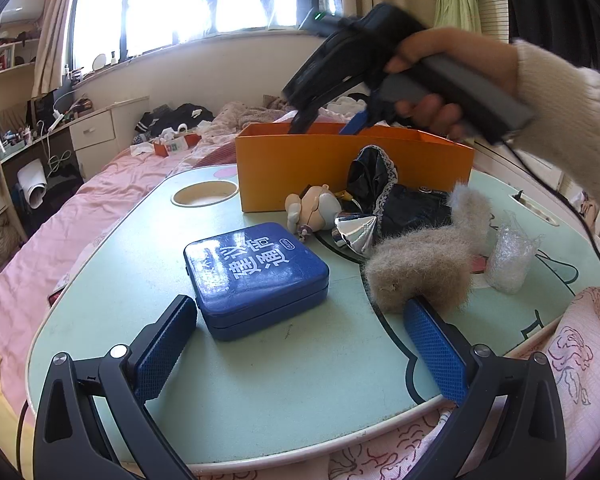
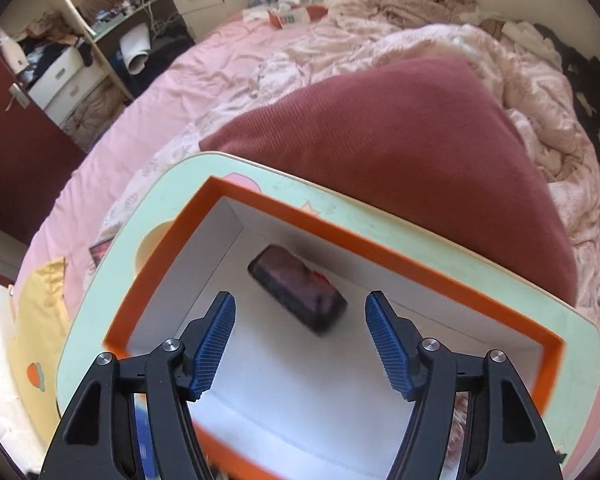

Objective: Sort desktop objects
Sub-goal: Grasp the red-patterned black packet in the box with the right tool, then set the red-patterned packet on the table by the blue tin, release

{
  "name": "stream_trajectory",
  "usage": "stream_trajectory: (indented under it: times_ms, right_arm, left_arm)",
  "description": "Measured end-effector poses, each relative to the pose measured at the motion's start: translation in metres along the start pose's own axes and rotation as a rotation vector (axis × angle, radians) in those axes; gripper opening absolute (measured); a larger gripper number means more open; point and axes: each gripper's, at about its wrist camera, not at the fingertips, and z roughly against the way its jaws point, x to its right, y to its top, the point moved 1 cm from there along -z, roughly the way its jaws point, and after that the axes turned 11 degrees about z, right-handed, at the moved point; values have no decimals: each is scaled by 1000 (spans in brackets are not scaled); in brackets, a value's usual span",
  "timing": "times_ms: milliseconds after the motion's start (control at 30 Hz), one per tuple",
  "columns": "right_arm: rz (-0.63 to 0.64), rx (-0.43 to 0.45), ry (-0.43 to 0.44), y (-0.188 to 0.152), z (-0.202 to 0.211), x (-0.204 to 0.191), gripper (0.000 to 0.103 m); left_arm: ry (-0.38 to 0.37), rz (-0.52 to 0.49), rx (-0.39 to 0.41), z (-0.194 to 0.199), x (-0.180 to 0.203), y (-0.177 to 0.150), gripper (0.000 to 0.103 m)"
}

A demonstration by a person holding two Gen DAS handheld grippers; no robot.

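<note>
An orange box [image 1: 352,168] stands at the back of the mint lap table [image 1: 260,380]. My right gripper [image 2: 300,312] hangs open over the box's white inside [image 2: 300,380]; a dark small case [image 2: 298,290], blurred, is below and between its fingers, apart from them. In the left wrist view the right gripper [image 1: 328,120] points down into the box. My left gripper [image 1: 300,320] is open and empty, low over the table front. Before it lie a blue flat case [image 1: 256,276], a fluffy beige piece [image 1: 428,264], a small doll [image 1: 316,208] in black clothes, and a silver cone [image 1: 356,228].
A wad of bubble wrap [image 1: 508,256] lies at the table's right. A round cup hole [image 1: 204,194] sits left of the box. The table stands on a pink bed [image 2: 220,64] with a maroon pillow [image 2: 412,152] behind it. A desk and drawers [image 1: 96,132] stand at far left.
</note>
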Motion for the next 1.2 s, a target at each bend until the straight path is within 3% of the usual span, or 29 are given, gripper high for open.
stream_trajectory:
  times_ms: [67,133,167,200,333,433,600,800,967,1200]
  right_arm:
    - [3,-13,7,5,-11,-1,67]
    - [26,-35,8,5,-18,-2,59]
    - [52,-50,-3,3,-21,-5,37]
    - [72,-64,0,2,-24,-7,29]
    - [129,-41,-4,-9,-16,-16,27]
    - [108,25,17,-14,0,-15,27]
    - [79,181,71,-29,58,-16,26]
    - [89,294,156,-63,122,-37,26]
    - [100,273,233,-102,126,-58,26]
    - [103,166,279,-126,83,-78,27]
  left_arm:
    - [-2,-1,1,1,1,0,103]
    - [-5,-1,2,1,1,0,103]
    - [-6,-1,3,1,2,0,103]
    - [-6,-1,4,1,2,1,103]
    - [-8,-1,4,1,3,1,103]
    - [-8,-1,4,1,2,1,103]
    - [-8,-1,5,1,3,1,103]
    - [-8,-1,5,1,3,0,103]
    - [-8,-1,5,1,3,0,103]
    - [-8,-1,5,1,3,0,103]
